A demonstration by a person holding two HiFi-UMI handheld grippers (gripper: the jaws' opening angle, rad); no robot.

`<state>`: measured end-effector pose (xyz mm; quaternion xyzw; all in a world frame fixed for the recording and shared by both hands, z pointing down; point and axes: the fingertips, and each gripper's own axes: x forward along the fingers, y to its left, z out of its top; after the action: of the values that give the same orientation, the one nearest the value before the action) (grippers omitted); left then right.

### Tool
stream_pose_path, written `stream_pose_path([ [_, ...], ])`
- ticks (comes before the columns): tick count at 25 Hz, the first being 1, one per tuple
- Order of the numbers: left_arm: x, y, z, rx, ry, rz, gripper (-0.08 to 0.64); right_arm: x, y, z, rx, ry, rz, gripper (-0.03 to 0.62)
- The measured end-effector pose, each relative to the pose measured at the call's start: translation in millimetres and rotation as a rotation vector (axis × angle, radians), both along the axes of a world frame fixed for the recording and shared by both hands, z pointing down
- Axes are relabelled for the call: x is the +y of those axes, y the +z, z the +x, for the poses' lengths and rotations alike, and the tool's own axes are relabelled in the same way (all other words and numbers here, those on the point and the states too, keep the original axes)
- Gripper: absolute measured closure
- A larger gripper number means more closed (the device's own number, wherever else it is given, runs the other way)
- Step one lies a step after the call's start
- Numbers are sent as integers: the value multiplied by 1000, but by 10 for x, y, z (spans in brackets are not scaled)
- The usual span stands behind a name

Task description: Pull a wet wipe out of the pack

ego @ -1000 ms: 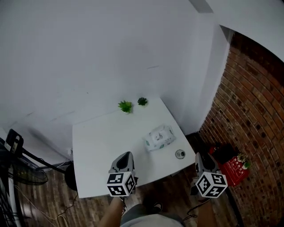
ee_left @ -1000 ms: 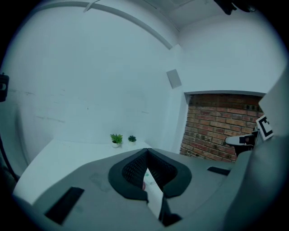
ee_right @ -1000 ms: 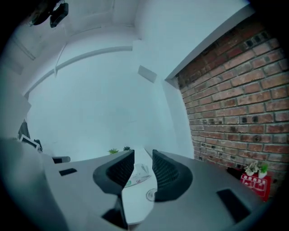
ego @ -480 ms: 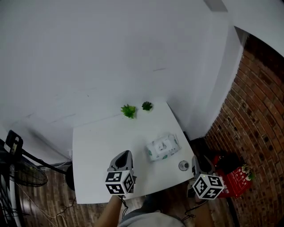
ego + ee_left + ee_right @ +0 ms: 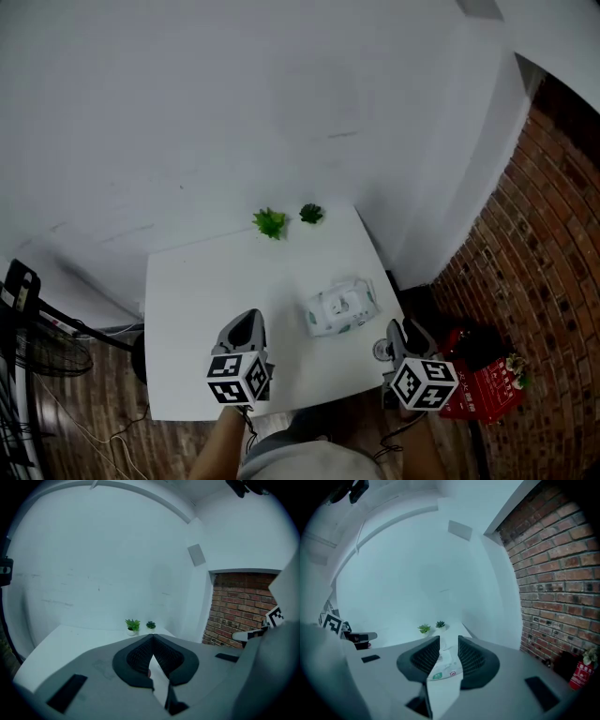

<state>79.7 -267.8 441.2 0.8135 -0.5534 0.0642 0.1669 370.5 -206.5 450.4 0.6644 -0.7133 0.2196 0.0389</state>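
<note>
Potted plants point(image 5: 270, 223) behind wipe pack point(image 5: 339, 306)

The left grey two-jaw gripper point(image 5: 251, 321) with its black-and-white marker cube point(image 5: 237, 377) hangs over the near edge of the white square table point(image 5: 187, 300), pointing away from the person. Its dark ribbed jaws meet at the tips point(image 5: 151, 640), with nothing between them. The right grey gripper point(image 5: 405, 330) is at the table's near right corner, parallel to the left one, its jaws parted by a narrow gap point(image 5: 448, 644). A bare forearm point(image 5: 217, 452) runs back from the left gripper.
</note>
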Motion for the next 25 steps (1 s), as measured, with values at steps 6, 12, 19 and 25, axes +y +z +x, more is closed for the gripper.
stream_pose_path([
  [6, 68, 66, -158, -16, -46, -11, 558, -148, 87, -94, 31, -63, -32, 471],
  [12, 109, 212, -433, -23, -115, -42, 558, -309, 191, -223, 62, -134, -66, 471],
  [19, 110, 356, -724, -19, -184, -75, 558, -507, 292, -300, 96, -191, -115, 471],
  [25, 84, 503, -927, -8, -236, -102, 558, -699, 385, -415, 136, -255, -148, 476],
])
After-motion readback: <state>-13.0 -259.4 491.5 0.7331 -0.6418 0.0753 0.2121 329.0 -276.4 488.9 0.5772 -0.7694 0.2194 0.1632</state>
